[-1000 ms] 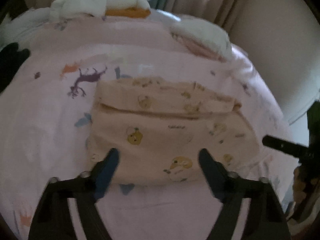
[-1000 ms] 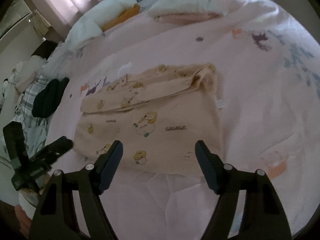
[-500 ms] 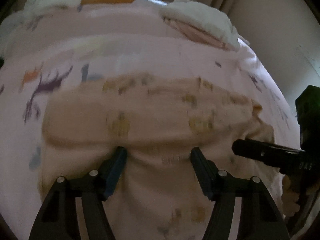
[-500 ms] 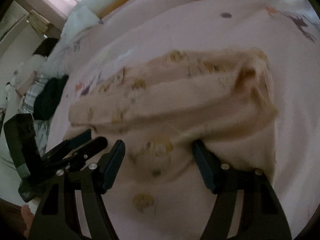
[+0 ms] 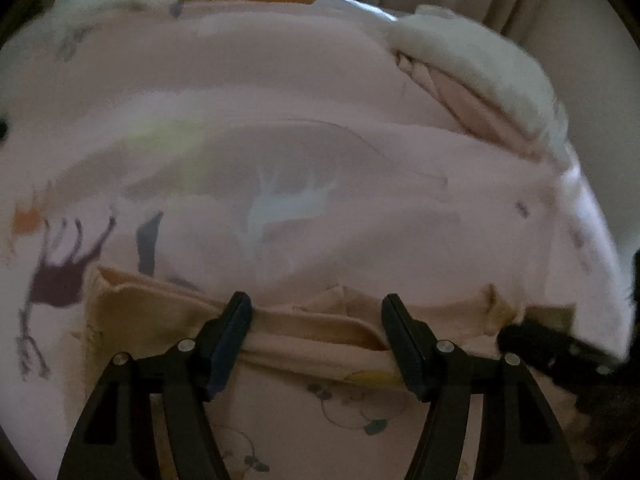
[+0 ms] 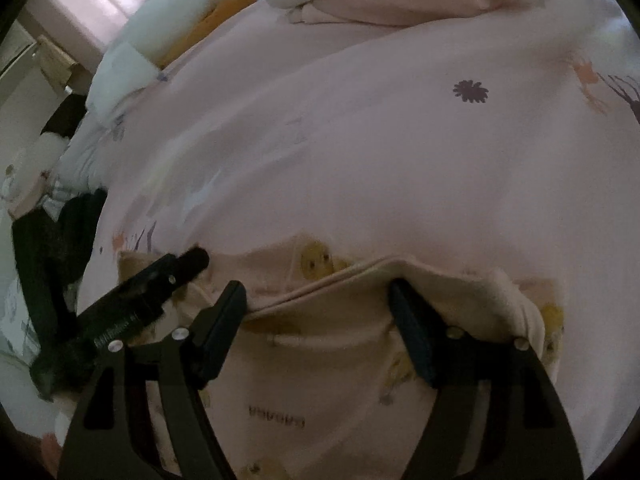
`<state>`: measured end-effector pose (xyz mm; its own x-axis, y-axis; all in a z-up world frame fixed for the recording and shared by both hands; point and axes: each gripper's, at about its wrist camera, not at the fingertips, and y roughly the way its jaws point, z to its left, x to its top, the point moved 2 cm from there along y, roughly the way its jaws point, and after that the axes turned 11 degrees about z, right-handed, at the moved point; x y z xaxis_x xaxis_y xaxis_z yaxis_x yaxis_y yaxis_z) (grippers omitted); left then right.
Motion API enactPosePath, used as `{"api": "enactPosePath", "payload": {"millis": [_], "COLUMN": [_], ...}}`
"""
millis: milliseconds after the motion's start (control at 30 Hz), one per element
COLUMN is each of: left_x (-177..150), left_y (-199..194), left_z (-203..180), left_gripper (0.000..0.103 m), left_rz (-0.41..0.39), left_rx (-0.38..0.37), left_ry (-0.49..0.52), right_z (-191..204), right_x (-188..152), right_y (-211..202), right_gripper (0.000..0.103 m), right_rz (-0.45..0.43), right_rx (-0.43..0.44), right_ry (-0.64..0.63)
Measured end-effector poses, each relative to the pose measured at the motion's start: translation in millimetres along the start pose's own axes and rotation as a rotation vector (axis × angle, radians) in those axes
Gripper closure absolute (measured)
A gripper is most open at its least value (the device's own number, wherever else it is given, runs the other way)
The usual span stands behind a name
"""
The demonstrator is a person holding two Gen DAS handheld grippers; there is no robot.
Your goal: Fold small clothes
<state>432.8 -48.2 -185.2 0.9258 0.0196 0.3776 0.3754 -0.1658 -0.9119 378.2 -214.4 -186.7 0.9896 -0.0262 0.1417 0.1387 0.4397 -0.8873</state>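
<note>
Cream printed baby garment (image 5: 304, 412) lies folded on the pink sheet (image 5: 320, 92); left gripper (image 5: 316, 320) straddles its far folded edge, jaws having narrowed, spread, pads not pinching; right gripper (image 6: 318, 300) likewise straddles the soft ridge, jaws just widened; bare sheet beyond; fluffy folded piles (image 6: 400, 0) farther.

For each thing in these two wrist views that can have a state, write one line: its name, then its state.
Beige printed garment: folded, lying on the bed, folded edge between the fingers of both grippers.
Left gripper: open, fingers astride the fold.
Right gripper: open, fingers astride the fold.
Pink bedsheet: spread over the bed.
White-and-pink folded pile: stacked at the far corner.
</note>
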Motion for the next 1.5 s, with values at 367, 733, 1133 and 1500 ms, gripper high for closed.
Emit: {"api": "enactPosePath", "payload": {"millis": [367, 733, 1133, 1500], "left_x": [-104, -203, -191, -174], "left_y": [-122, -122, -93, -85], "left_z": [33, 53, 67, 59], "left_gripper": [0.017, 0.006, 0.003, 0.003], "left_rz": [-0.131, -0.110, -0.020, -0.081], "left_rx": [-0.013, -0.377, -0.725, -0.694], "left_ry": [0.013, -0.155, -0.322, -0.348], "right_z": [-2, -14, -33, -9], "right_x": [-93, -215, -223, -190], "right_y": [-111, -104, -73, -52], "right_gripper": [0.005, 0.002, 0.000, 0.000], "right_rz": [-0.244, -0.212, -0.247, -0.331], "right_rx": [0.089, 0.050, 0.393, 0.403], "right_ry": [0.058, 0.212, 0.473, 0.254]}}
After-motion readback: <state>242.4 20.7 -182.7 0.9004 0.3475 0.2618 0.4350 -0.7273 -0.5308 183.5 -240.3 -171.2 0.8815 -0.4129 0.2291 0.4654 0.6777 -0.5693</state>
